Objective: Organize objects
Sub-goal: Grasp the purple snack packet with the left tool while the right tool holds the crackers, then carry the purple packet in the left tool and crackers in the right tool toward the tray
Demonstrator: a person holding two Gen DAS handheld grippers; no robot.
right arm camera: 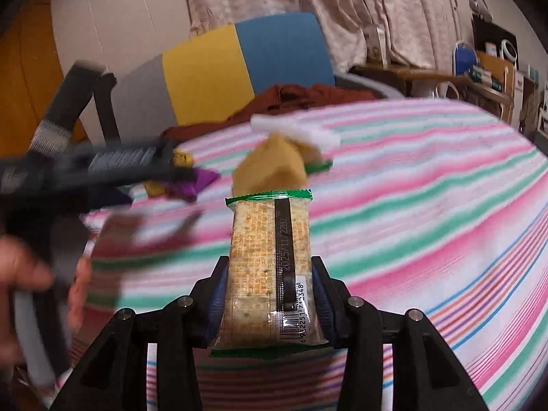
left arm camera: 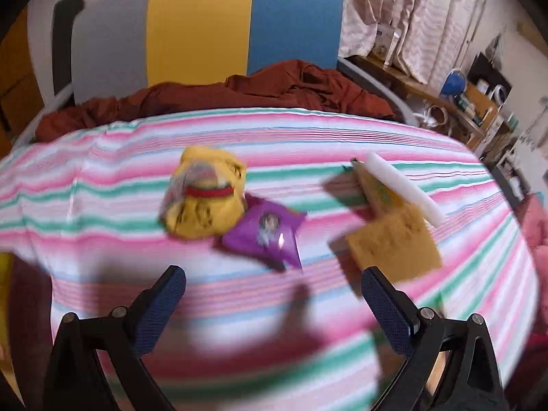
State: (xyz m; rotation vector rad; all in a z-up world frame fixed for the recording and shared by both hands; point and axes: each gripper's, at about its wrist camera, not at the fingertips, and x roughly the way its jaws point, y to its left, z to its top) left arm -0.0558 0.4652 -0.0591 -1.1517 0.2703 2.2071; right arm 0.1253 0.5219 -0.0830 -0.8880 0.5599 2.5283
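Clearly the right gripper (right arm camera: 270, 294) was occupied: its pads pressed on both long sides of a cracker packet (right arm camera: 270, 260), whose long axis ran straight out ahead along the fingers, the far sealed end pointing at a tan pouch (right arm camera: 270, 167) and a white bar (right arm camera: 294, 132) lying just beyond it on the striped cloth (right arm camera: 428, 205).

That left the next pick, in my judgement, to the left gripper (left arm camera: 274, 311), whose jaws stood wide apart with nothing between them. From those jaws the purple packet (left arm camera: 265, 233) lay ahead and almost centred, a little nearer the left finger than the right, with the yellow bag (left arm camera: 205, 202) touching it on the far left side. The purple packet's longer side seemed to run slantwise, from near right to far left (the blur made this hard to fix), so some roll of the wrist would probably be wanted to span its narrow way.

The tan pouch (left arm camera: 394, 243) sat just ahead of the right finger, close beside it, well apart from the purple one. In the right wrist view the left gripper (right arm camera: 178, 167) hung over the yellow and purple pair, plainly the nearer tool to them.
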